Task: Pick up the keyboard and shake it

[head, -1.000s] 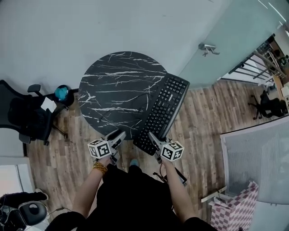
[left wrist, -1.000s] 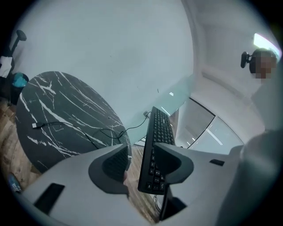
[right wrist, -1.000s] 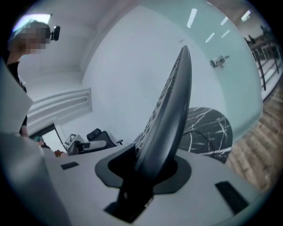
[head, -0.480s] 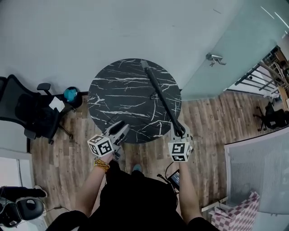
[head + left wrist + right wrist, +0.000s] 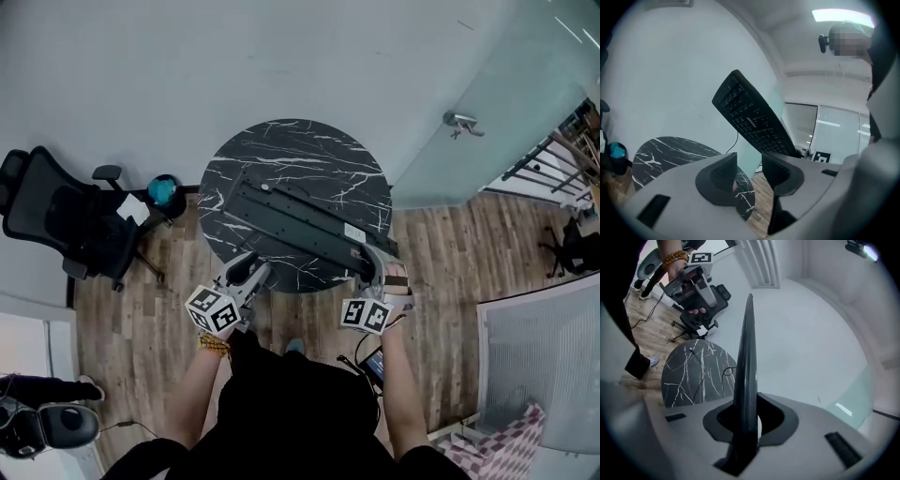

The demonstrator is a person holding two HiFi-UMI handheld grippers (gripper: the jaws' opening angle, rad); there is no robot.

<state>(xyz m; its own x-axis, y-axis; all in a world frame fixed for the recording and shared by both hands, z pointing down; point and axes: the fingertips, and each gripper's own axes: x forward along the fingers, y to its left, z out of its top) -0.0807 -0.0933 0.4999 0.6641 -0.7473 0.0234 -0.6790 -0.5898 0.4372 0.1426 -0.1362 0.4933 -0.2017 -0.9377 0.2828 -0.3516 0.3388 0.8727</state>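
Looking down from the head view first, we see the keyboard (image 5: 300, 225) lifted off the round black marble table (image 5: 309, 150), its flat underside turned up toward us. Its long axis runs from upper left, over the tabletop, down to the right gripper (image 5: 374, 272), which grasps it by that near end alone. The left gripper (image 5: 246, 269) sits just beside the table's near edge, apart from the keyboard and below its unsupported length. Around the table we see wood-plank floor (image 5: 450, 244), a black office chair (image 5: 66, 220) at the left, a pale wall (image 5: 187, 75) behind and a glass door (image 5: 487, 103) at the right.

Next, the left gripper view: its jaws have just been closing a little, yet they stand apart with nothing between them. The keyboard hangs up and to the right of them, key face toward us, tilted, well clear of the tabletop.

Lastly, the right gripper view: the jaws have just been closing and now clamp the keyboard, which rises edge-on straight out of them. Its cable (image 5: 727, 372) trails toward the table. We judge the shake turns on that one-ended hold: the whole length sticks out beyond the grip and could lever loose unless the left gripper takes the free part.
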